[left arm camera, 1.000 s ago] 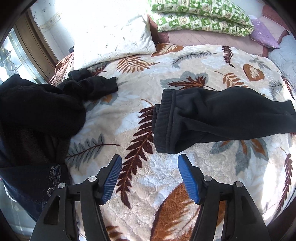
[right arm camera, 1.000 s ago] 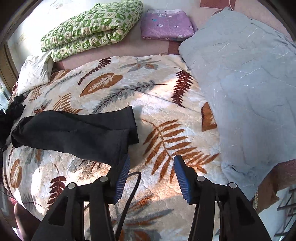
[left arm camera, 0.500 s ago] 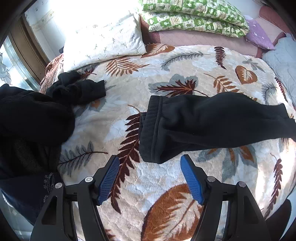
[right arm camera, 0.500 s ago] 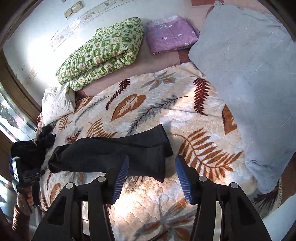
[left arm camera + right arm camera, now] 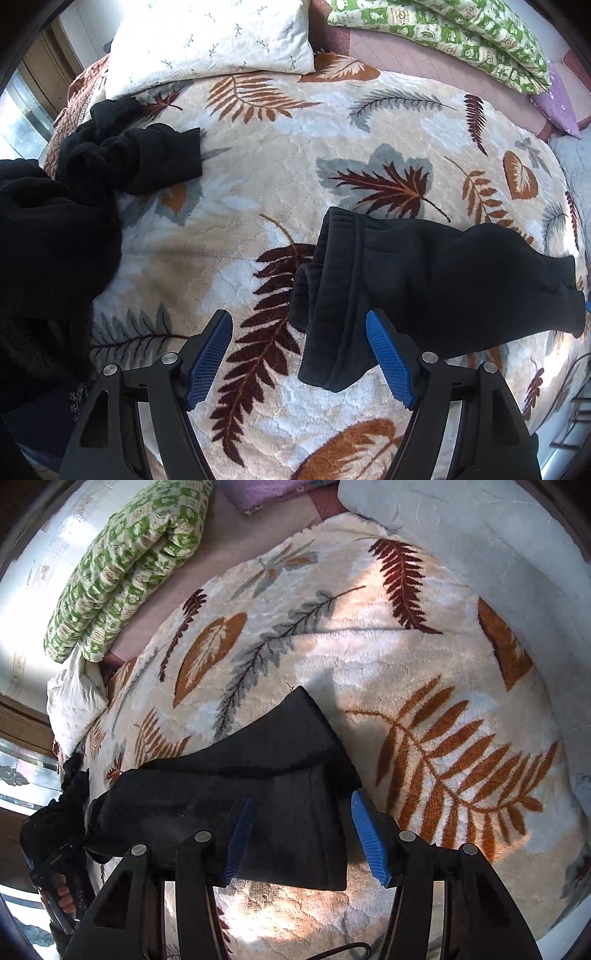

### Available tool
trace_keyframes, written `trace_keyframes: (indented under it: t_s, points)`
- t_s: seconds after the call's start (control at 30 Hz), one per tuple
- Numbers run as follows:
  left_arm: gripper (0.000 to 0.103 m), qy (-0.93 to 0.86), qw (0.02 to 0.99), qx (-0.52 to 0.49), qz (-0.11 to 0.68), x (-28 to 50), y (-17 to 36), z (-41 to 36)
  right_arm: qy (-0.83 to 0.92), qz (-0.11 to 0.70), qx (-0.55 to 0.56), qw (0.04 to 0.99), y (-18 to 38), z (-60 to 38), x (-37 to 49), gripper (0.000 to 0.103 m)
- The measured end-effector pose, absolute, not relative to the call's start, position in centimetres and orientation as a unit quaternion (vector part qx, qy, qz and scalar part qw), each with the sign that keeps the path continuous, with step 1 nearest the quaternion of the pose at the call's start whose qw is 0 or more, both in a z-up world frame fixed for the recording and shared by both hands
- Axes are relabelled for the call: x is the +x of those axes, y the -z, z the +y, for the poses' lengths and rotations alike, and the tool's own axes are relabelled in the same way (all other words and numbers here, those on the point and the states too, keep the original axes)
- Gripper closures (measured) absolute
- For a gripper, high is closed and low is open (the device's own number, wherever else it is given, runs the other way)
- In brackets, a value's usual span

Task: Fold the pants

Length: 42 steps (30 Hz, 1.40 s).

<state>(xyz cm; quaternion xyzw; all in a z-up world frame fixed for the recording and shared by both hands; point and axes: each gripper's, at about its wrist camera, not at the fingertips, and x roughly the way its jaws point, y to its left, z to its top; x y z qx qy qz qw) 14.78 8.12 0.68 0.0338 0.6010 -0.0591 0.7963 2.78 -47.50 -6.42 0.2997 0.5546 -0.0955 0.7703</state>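
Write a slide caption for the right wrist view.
Open right hand-held gripper straddling the cuff end of black pants lying on a leaf-patterned blanket.

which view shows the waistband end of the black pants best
The left wrist view: the pants' ribbed waistband lies in plain sight. The right wrist view shows mainly the leg ends; the waistband end is far and dark.

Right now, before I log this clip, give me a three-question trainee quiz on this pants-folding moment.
1. True or false: the left gripper is shut on the black pants.
2. Which end of the pants lies by the right gripper? A waistband, B leg cuffs.
3. What do the pants lie on?

Key:
1. False; its jaws have just been opening, over the waistband corner.
2. B.
3. A leaf-patterned blanket.
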Motion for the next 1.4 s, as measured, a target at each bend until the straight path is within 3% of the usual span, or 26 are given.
trace_keyframes:
  t_s: [0.5, 0.6, 0.67, 0.7, 0.77, 1.07, 1.17, 1.4]
  points:
    - [0.022, 0.100, 0.750, -0.069, 0.651, 21.1, 3.5, 8.1, 0.080, 0.585, 0.273, 0.760, 8.7, -45.5, 4.4, 0.048]
    - [0.036, 0.128, 0.734, -0.095, 0.660, 21.5, 4.7, 7.5, 0.075, 0.587, 0.271, 0.759, 8.8, -45.4, 4.4, 0.057]
    - [0.075, 0.134, 0.743, -0.083, 0.650, 21.2, 4.5, 7.0, 0.066, 0.588, 0.265, 0.761, 8.7, -45.1, 4.4, 0.085]
    - [0.079, 0.136, 0.747, -0.086, 0.645, 21.0, 4.4, 7.1, 0.059, 0.590, 0.258, 0.763, 8.7, -44.8, 4.4, 0.095]
    - [0.086, 0.143, 0.751, -0.102, 0.636, 20.7, 4.0, 7.5, 0.060, 0.586, 0.232, 0.774, 8.3, -44.2, 4.4, 0.095]
    - [0.088, 0.139, 0.798, -0.177, 0.560, 18.6, -1.4, 10.5, 0.041, 0.491, 0.232, 0.838, 1.0, -44.3, 5.7, 0.096]
    - [0.088, 0.108, 0.819, -0.155, 0.542, 18.0, -1.6, 11.0, 0.043, 0.464, 0.223, 0.856, -0.8, -44.5, 6.9, 0.096]
    - [0.086, 0.077, 0.793, -0.109, 0.594, 18.1, 3.1, 10.2, 0.075, 0.539, 0.199, 0.815, 6.7, -45.3, 8.1, 0.095]
